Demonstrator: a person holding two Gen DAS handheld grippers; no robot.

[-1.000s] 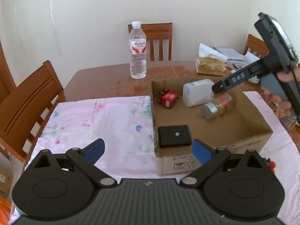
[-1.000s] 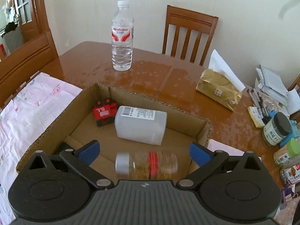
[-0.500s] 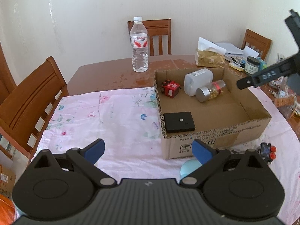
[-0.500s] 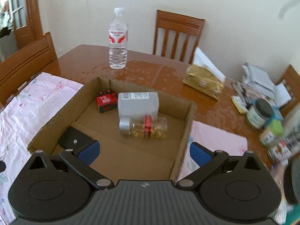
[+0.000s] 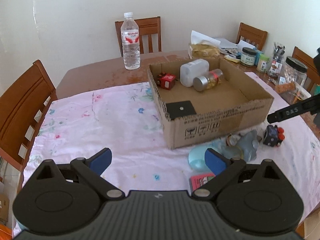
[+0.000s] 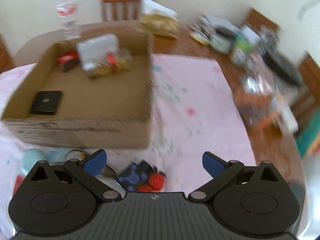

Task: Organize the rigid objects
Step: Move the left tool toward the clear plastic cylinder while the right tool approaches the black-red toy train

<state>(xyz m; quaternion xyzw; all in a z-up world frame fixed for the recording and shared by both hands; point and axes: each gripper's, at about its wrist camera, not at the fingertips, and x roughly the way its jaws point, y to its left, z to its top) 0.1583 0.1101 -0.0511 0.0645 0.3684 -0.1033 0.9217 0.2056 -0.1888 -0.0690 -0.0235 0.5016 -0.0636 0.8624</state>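
Note:
A cardboard box (image 5: 218, 120) (image 6: 84, 132) on the pink cloth holds a red toy (image 5: 166, 81), a white bottle (image 5: 193, 71), a lying glass jar (image 5: 208, 79) and a flat black block (image 5: 181, 108) (image 6: 46, 102). In front of the box lie a pale blue round thing (image 5: 197, 158), a grey-blue figure (image 5: 248, 143), a dark toy with red wheels (image 5: 273, 135) (image 6: 143, 178) and a pink card (image 5: 201, 180). My left gripper (image 5: 158, 159) hovers open over the cloth, empty. My right gripper (image 6: 154, 163) is open just above the dark toy; one of its fingers (image 5: 290, 112) shows in the left wrist view.
A water bottle (image 5: 131, 44) stands on the wooden table behind the box. Jars (image 5: 294, 73), papers and a gold packet (image 5: 204, 49) crowd the far right. Wooden chairs (image 5: 22, 108) ring the table. The right wrist view is motion-blurred.
Both grippers pulled back from the box toward the near edge. The right one left the box and swung down over the toys in front; the jar stays in the box.

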